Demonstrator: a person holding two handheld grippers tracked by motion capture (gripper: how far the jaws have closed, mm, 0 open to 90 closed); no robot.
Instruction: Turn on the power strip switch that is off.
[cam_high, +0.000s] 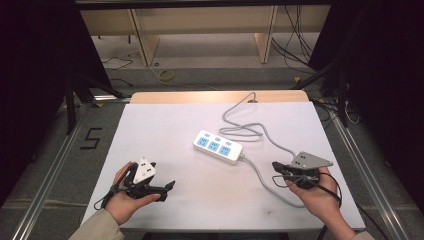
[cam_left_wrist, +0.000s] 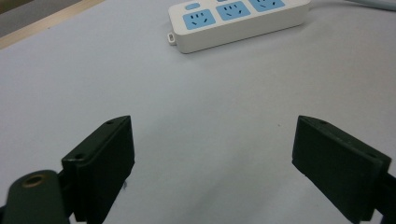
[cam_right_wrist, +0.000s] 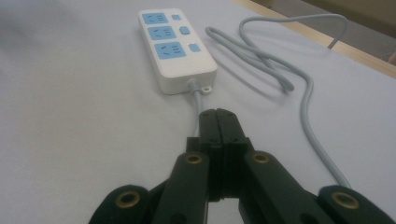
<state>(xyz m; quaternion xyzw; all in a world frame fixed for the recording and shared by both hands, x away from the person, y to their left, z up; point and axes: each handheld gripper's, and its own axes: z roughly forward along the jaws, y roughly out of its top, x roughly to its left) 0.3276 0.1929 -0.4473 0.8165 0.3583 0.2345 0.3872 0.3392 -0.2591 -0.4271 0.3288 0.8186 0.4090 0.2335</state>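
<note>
The power strip (cam_high: 218, 146) lay mid-desk, its cord (cam_high: 265, 177) trailing toward the right edge. The right gripper (cam_high: 276, 167) had its jaws closed together, apparently empty, just over the cord; the left gripper (cam_high: 169, 186) gaped wide, empty. Best reopen before gripping.

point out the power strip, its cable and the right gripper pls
power strip (cam_high: 218, 146): high view, on its white top between the blue sockets.
cable (cam_right_wrist: 310, 122): right gripper view, on the grey run lying right of the shut fingers.
right gripper (cam_right_wrist: 218, 117): right gripper view, at the tips of its closed fingers.
</note>
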